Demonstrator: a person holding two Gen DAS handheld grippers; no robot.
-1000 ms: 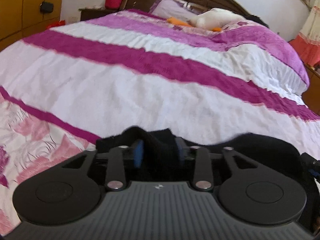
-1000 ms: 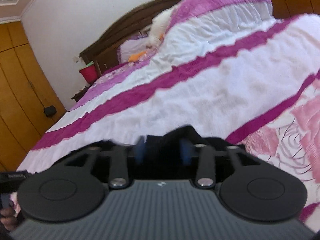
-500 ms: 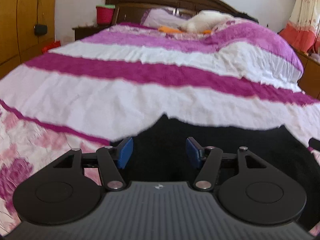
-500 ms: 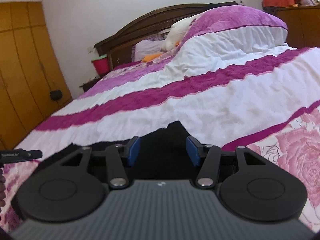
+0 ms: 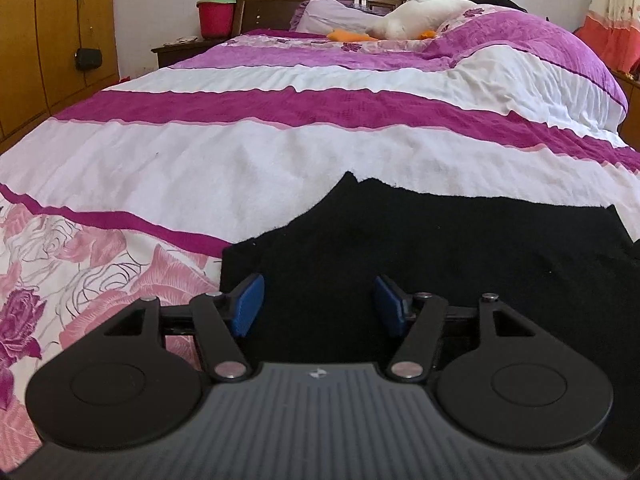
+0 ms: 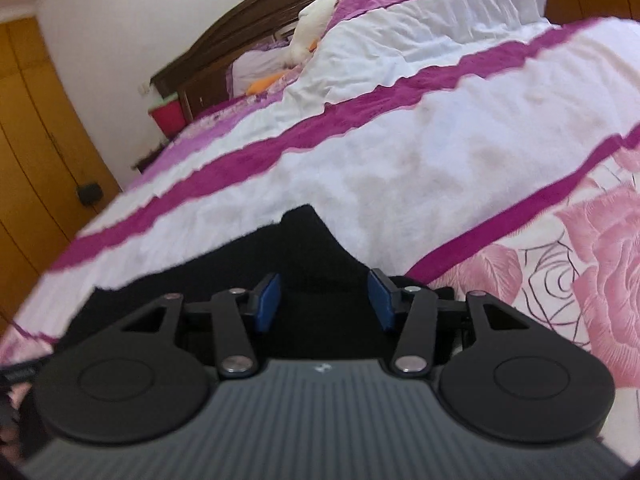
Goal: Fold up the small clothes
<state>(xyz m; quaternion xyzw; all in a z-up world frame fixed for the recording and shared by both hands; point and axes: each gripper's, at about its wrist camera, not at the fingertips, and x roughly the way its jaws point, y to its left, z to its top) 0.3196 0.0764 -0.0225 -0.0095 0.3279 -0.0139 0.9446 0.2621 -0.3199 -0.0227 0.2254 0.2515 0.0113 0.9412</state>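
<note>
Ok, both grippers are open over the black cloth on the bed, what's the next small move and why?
Probably draw both grippers back and pick a fresh edge. The left gripper and right gripper are open with nothing between the pads, and the black cloth lies spread on the bedspread, its far corners poking up, so another fold seems due.

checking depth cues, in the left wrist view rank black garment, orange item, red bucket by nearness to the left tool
1. black garment, on the bedspread right under the open left tool.
2. orange item, far up the bed by the pillows.
3. red bucket, beyond, on the nightstand, upper left.
</note>
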